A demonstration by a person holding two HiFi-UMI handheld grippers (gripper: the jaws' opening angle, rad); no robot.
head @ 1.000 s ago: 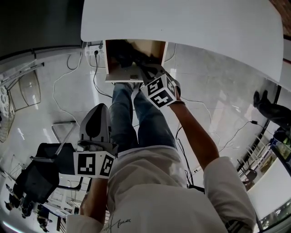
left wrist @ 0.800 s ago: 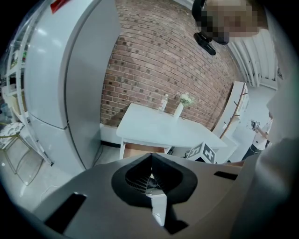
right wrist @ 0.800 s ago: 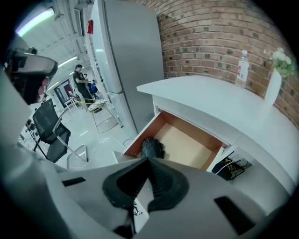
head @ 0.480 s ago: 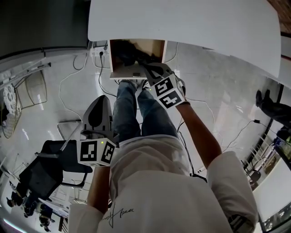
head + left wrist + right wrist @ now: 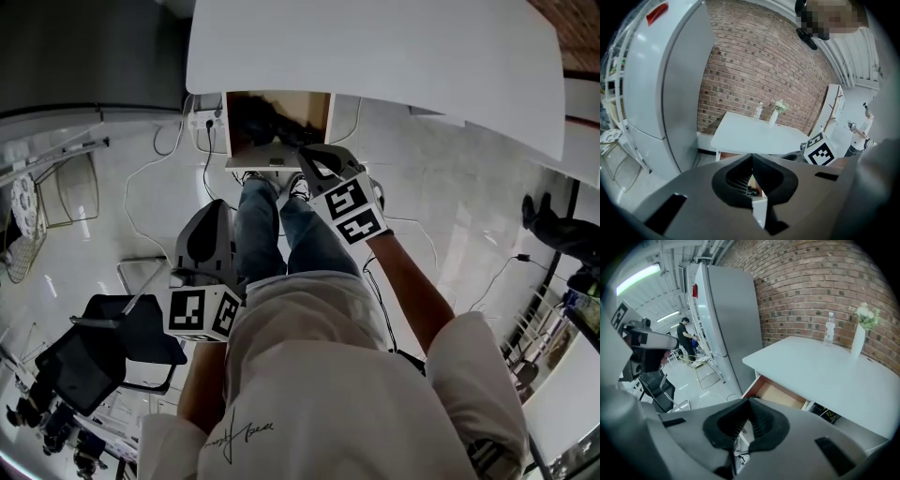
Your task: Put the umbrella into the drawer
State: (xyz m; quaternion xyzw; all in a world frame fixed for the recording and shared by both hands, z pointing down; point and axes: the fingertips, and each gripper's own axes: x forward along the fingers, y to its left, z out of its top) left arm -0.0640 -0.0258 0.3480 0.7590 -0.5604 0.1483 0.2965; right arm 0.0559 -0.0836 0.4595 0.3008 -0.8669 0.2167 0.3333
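Observation:
Under the white table (image 5: 375, 56) the wooden drawer (image 5: 277, 131) stands pulled out. A dark bundle, the umbrella (image 5: 261, 117), lies inside it. My right gripper (image 5: 307, 153) hangs just in front of the drawer's right corner, shut and with nothing between its jaws. In the right gripper view the drawer (image 5: 780, 397) shows only bare wood beyond the right gripper (image 5: 749, 401); the umbrella is hidden there. Lower left, my left gripper (image 5: 211, 208) is beside the person's legs, shut and holding nothing. In its own view the left gripper (image 5: 752, 157) points at the drawer front (image 5: 759, 208).
A tall grey fridge (image 5: 670, 93) stands left of the table. A bottle (image 5: 829, 329) and a vase (image 5: 858, 336) are on the tabletop. A black office chair (image 5: 122, 337) is at the lower left, cables (image 5: 141, 178) run over the floor, and a person (image 5: 686, 338) stands far off.
My right gripper has lifted up and drawn back from the drawer, still shut. The left gripper has risen slightly. The umbrella stays in the drawer.

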